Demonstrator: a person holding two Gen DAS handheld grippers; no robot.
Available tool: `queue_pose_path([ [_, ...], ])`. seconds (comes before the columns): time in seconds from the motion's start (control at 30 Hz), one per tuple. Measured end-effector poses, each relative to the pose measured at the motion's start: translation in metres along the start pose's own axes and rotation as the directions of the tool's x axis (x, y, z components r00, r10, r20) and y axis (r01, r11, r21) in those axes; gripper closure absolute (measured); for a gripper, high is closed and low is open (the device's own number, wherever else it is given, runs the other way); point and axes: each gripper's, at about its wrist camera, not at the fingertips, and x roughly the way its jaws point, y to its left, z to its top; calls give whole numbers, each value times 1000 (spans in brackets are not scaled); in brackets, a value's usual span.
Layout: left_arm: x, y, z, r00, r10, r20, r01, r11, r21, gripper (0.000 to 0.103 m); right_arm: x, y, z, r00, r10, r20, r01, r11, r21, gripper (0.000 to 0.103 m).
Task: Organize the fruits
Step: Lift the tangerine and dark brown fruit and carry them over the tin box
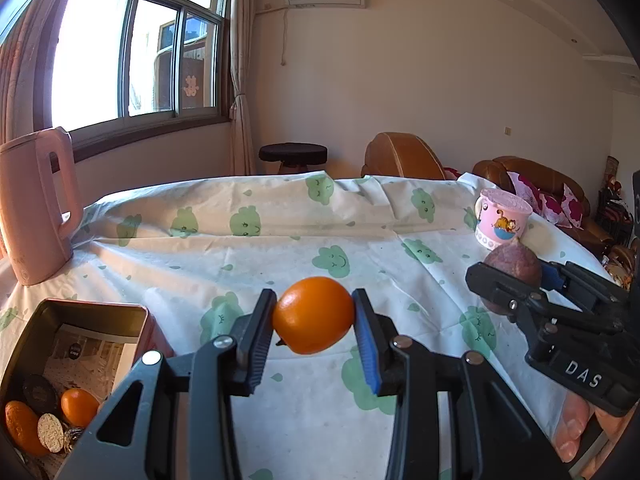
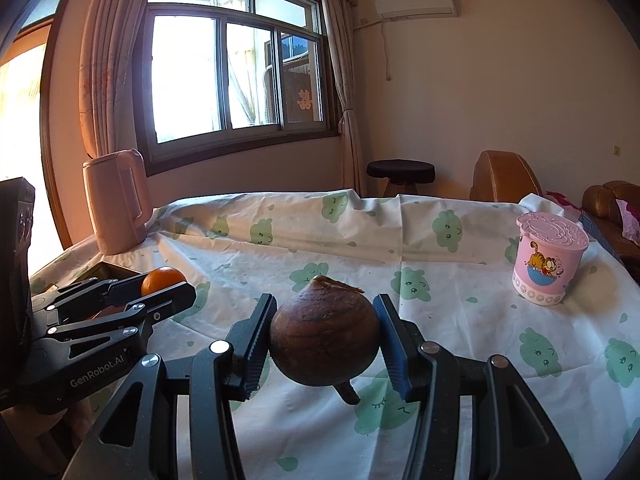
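My left gripper (image 1: 314, 316) is shut on an orange (image 1: 314, 314) and holds it above the tablecloth, right of a metal tin (image 1: 80, 312). The tin holds two more oranges (image 1: 78, 406), biscuits and a leaflet. My right gripper (image 2: 324, 340) is shut on a brown-purple round fruit with a stalk (image 2: 324, 336), held above the cloth. In the left wrist view the right gripper (image 1: 516, 280) and its fruit (image 1: 514, 266) show at the right. In the right wrist view the left gripper (image 2: 168, 286) with its orange (image 2: 162, 280) shows at the left.
A pink kettle (image 1: 36, 208) stands at the table's far left, and also shows in the right wrist view (image 2: 116, 204). A pink cartoon cup with lid (image 2: 548, 264) stands at the right. The table has a white cloth with green prints (image 1: 280, 248). A stool and brown sofa lie beyond.
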Motion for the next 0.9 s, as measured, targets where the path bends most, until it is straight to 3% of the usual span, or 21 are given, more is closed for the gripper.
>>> queue_pose_path([
  [0.63,-17,-3,-2,995,54,89,-55,998,10,63,-23,13,-3,994,-34,104,40,998,-50,51],
  [0.9,-25,2,-5,995,58,86,-59,998,-1,63,-26,17,-4,993,-32,115,39,997,-60,51],
])
